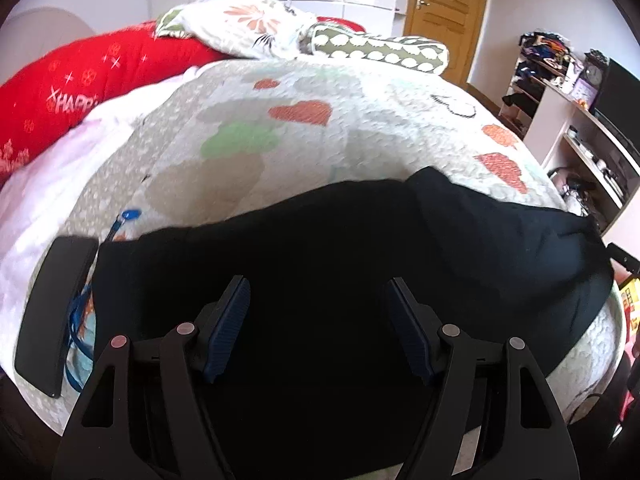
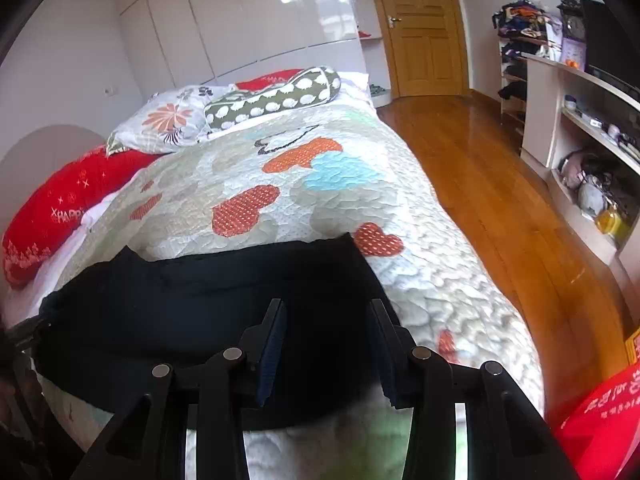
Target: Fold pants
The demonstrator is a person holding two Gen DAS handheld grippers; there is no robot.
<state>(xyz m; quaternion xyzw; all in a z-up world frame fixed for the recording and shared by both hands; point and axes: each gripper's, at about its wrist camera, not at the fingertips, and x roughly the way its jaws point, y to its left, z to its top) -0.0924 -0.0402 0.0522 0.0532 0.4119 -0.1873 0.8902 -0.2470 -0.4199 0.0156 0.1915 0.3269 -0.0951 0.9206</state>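
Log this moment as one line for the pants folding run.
task: fold pants | black pants lying across quilt | left gripper open above pants | right gripper open over pants edge | nothing gripped

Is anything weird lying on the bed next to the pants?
Yes. A flat black phone-like slab and a tangled blue cord lie on the heart-patterned quilt, right beside the black pants, possibly in the way of folding.

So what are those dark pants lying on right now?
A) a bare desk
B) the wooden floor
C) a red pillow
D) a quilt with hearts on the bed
D: the dark pants are spread on the heart-patterned quilt that covers the bed, with both open grippers above them.
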